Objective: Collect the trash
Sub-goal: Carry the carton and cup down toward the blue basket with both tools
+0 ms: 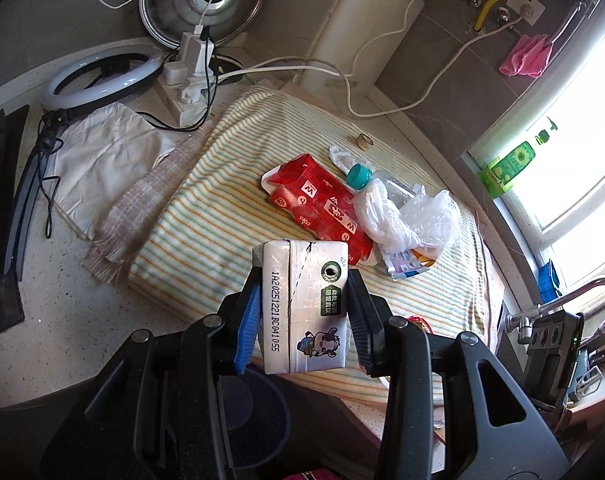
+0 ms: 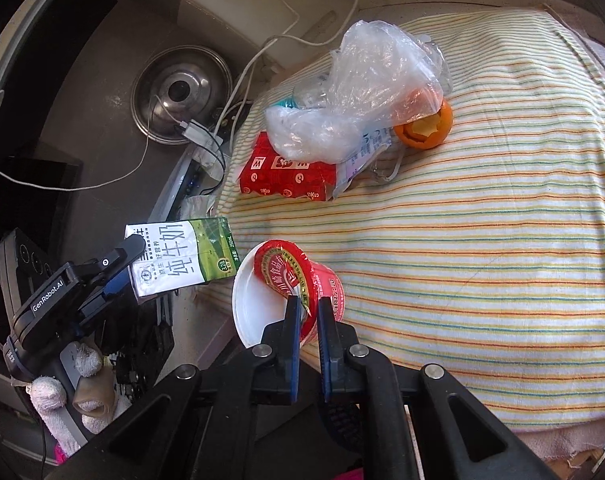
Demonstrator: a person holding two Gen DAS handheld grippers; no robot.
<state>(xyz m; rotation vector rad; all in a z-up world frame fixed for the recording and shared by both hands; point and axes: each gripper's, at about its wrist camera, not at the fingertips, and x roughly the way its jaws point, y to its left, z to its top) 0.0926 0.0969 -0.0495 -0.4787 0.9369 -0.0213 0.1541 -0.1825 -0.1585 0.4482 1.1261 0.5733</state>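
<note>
Trash: milk carton (image 1: 304,304) and red cup (image 2: 298,296), each clamped in a gripper; the rest lies on the striped towel (image 1: 206,216) ahead of both.
Left gripper (image 1: 304,280): holding the carton by its two sides, top end facing the camera, above the towel's near edge.
Red box (image 1: 314,208): ahead of the left gripper, on the towel.
Plastic bags (image 1: 406,216): right of the box, touching it.
Right gripper (image 2: 307,308): jaws narrow, pinching the cup's wall at the rim; foil lid peeled back.
Orange (image 2: 424,128): far ahead, right, partly under a bag.
</note>
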